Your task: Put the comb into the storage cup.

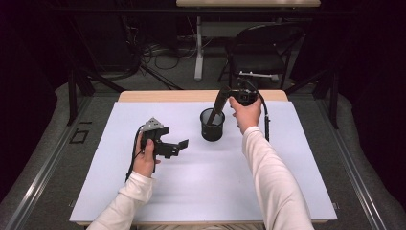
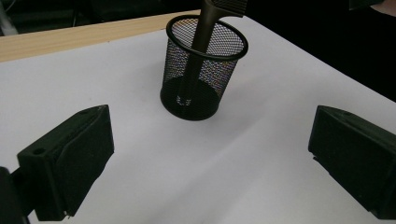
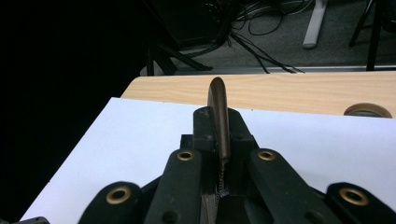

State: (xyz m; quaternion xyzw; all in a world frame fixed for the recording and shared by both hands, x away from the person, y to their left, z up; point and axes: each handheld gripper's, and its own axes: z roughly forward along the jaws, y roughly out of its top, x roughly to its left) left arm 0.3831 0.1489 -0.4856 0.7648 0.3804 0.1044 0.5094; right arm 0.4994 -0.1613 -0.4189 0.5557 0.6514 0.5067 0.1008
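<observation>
Right gripper [image 1: 229, 98] jaws pinch a comb [image 2: 198, 46], long axis tilted, lower end inside the mesh pen cup [image 1: 212, 124] at tabletop [image 1: 191, 191] centre. Left gripper [image 1: 178, 146] jaws spread, empty; cup at its 1 o'clock, near.

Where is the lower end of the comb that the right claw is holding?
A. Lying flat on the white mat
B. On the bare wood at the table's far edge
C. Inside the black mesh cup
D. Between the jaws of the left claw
C: the comb, pinched in the right claw, slants down through the rim of the mesh cup, and its handle shows through the mesh near the bottom; the left claw is open and apart.
</observation>
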